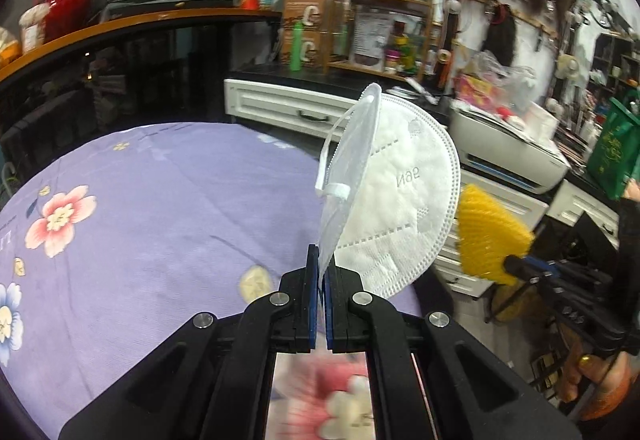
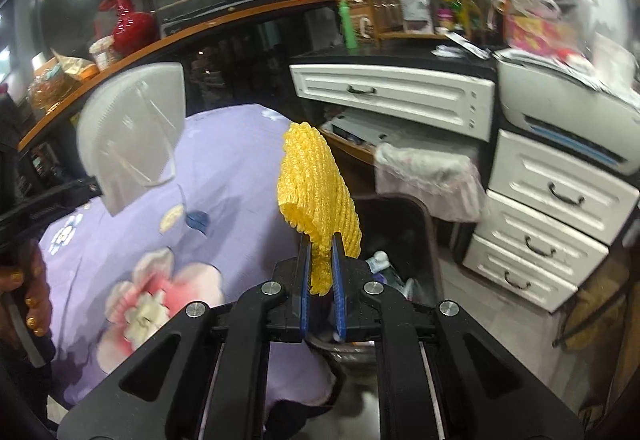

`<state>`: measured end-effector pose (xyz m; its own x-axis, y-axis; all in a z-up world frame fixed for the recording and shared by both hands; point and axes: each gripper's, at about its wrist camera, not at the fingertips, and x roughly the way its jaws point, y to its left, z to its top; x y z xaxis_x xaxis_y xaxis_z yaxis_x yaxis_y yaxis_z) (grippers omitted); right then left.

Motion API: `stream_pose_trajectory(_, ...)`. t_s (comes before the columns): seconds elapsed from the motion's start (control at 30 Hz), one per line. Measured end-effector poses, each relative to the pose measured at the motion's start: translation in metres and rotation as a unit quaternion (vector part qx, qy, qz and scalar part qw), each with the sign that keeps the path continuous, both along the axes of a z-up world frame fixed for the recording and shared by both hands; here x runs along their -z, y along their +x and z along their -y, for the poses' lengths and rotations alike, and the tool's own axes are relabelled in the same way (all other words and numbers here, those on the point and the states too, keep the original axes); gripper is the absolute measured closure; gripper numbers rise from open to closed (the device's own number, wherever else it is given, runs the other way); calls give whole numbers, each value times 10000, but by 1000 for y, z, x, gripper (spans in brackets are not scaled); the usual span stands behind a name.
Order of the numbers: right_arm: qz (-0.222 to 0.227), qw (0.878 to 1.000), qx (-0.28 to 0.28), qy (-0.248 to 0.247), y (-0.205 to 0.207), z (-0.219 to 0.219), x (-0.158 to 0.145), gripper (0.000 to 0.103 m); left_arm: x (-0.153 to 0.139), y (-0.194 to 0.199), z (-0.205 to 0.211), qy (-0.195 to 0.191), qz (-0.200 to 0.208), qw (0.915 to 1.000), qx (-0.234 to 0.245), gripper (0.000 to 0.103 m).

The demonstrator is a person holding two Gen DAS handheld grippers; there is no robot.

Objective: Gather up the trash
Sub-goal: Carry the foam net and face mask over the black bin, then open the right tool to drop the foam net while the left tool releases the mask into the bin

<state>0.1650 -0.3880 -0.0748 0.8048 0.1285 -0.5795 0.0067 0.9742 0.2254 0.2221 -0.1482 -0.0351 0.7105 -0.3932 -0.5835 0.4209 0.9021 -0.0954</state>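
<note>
Left gripper [image 1: 319,304] pinching folded white fabric mask [image 1: 394,195] | right gripper [image 2: 321,280] clamping ribbed yellow foam net [image 2: 316,187]

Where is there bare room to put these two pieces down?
The purple flowered cloth is bare from its pink flower to its far edge. The black counter above the white drawers is cluttered. The bin holds trash.

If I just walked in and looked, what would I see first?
Two bits of trash held up in the air: a white face mask pinched in the left gripper, and a bumpy yellow foam net squeezed in the right gripper. Under them spreads a purple cloth with big pink flowers. Just past the yellow net, a dark bin with rubbish in it sits on the floor beside white drawers.
</note>
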Motion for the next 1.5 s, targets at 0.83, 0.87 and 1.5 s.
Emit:
stream_pose_trajectory(0.83,-922,9941,475,331,41,41,99,36,28,-21,83,90,-343,9968,719,100)
stream_pose_trajectory(0.87,-913,9940,514,327,37,42,97,35,30,-20,84,83,-377,9965,742,100)
stream_pose_trajectory(1.5,-487,9950,876,44,-47,54,53,28,91,32,162,532,-1721,9816,628,100)
